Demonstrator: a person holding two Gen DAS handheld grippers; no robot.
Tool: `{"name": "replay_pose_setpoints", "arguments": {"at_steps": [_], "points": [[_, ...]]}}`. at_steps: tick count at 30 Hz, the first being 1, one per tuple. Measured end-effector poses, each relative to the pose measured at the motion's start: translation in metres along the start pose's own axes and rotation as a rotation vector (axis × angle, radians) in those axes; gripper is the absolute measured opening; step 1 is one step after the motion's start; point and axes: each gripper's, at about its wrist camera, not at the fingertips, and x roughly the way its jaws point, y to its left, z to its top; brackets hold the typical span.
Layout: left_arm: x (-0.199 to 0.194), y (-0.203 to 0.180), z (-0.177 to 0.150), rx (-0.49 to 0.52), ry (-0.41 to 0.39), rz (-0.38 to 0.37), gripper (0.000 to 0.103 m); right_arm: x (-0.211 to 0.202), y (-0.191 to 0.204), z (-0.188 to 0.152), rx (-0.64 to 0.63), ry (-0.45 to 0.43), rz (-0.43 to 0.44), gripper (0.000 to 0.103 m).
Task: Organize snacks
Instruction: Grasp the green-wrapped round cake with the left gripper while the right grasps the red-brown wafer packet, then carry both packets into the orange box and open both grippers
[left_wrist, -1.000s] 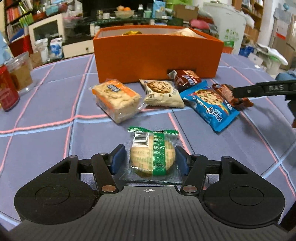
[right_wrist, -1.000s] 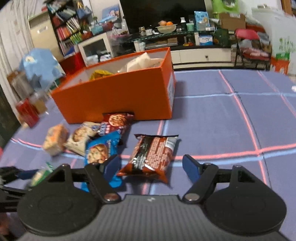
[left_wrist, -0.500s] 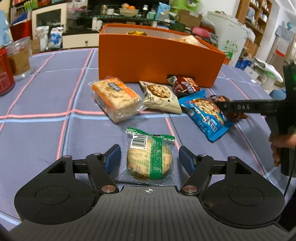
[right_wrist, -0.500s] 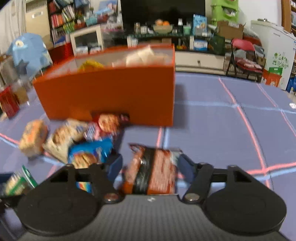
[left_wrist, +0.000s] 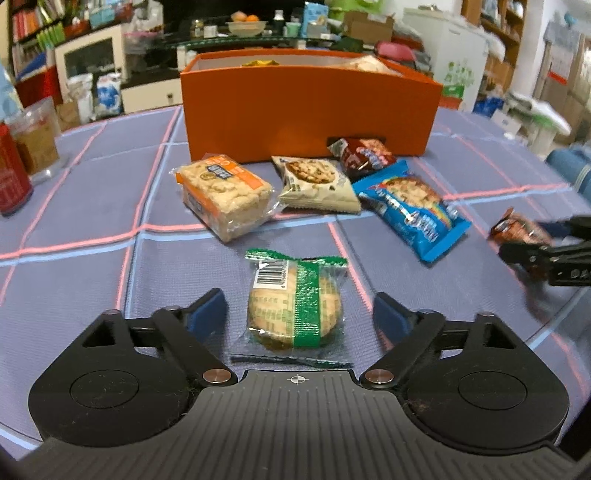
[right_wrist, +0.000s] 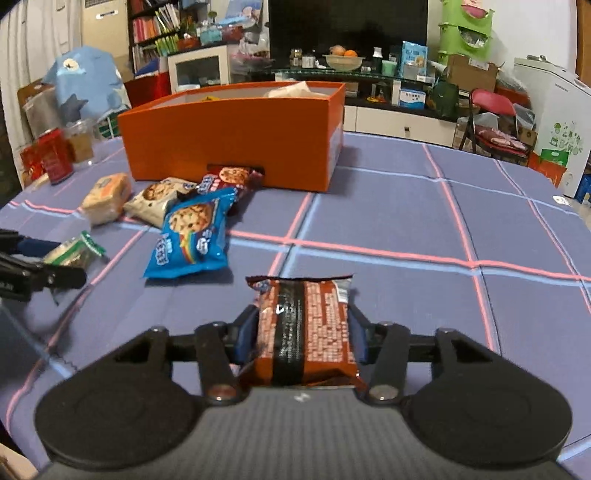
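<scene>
Two pick-ups under way before the orange cardboard box (left_wrist: 310, 107): left gripper (left_wrist: 300, 318) jaws opening, clear of the green-banded clear-wrapped round biscuit (left_wrist: 293, 310) lying between them on the table; right gripper (right_wrist: 301, 338) jaws clamp the brown foil snack packet (right_wrist: 304, 328), next needing carriage over the box rim.

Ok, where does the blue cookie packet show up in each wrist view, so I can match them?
Left wrist: blue cookie packet right of centre, on the tablecloth between the cream cookie packet and the right gripper.
Right wrist: blue cookie packet left of centre, beyond the held brown packet.
Shared landmark: orange box behind it.
</scene>
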Motion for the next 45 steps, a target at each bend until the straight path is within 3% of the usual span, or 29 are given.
{"name": "replay_pose_setpoints", "arguments": {"at_steps": [1, 7, 10, 18, 24, 27, 29, 30, 31, 32, 34, 38, 45], "points": [[0.002, -0.003, 0.0, 0.021, 0.003, 0.023, 0.073, 0.003, 0.002, 0.001, -0.001, 0.003, -0.001, 0.077], [0.006, 0.001, -0.001, -0.003, 0.012, 0.039, 0.085, 0.008, 0.01, 0.002, -0.009, 0.008, 0.0, 0.091], [0.006, 0.002, 0.0, -0.005, 0.013, 0.042, 0.085, 0.006, 0.015, 0.0, 0.009, 0.01, -0.024, 0.091], [0.006, 0.0, -0.001, -0.017, 0.01, 0.057, 0.085, 0.005, 0.007, -0.002, -0.031, -0.008, 0.026, 0.091], [0.006, 0.001, 0.0, -0.011, 0.013, 0.051, 0.085, 0.011, 0.006, 0.011, -0.019, 0.046, 0.022, 0.091], [0.006, 0.0, 0.0, -0.01, 0.013, 0.051, 0.085, 0.014, -0.002, 0.016, 0.035, 0.037, 0.091, 0.088], [0.005, 0.0, 0.0, -0.006, 0.001, 0.045, 0.076, 0.014, 0.002, 0.015, 0.002, 0.027, 0.081, 0.079], [0.004, -0.001, 0.001, 0.003, -0.011, 0.036, 0.061, 0.013, 0.004, 0.013, -0.027, 0.023, 0.067, 0.077], [0.002, -0.001, 0.002, 0.014, -0.023, 0.023, 0.032, 0.011, 0.004, 0.012, -0.035, 0.012, 0.057, 0.064], [0.0, -0.002, 0.004, 0.023, -0.03, 0.011, 0.017, 0.009, 0.003, 0.011, -0.033, 0.009, 0.06, 0.052], [-0.001, 0.002, 0.005, 0.008, -0.027, -0.013, 0.015, 0.006, -0.003, 0.012, -0.011, 0.006, 0.063, 0.045], [-0.007, 0.009, 0.006, -0.052, -0.035, -0.063, 0.015, 0.001, -0.01, 0.013, 0.036, -0.006, 0.088, 0.045], [-0.03, 0.028, 0.03, -0.184, -0.103, -0.121, 0.015, -0.022, -0.022, 0.045, 0.163, -0.151, 0.157, 0.045]]}}
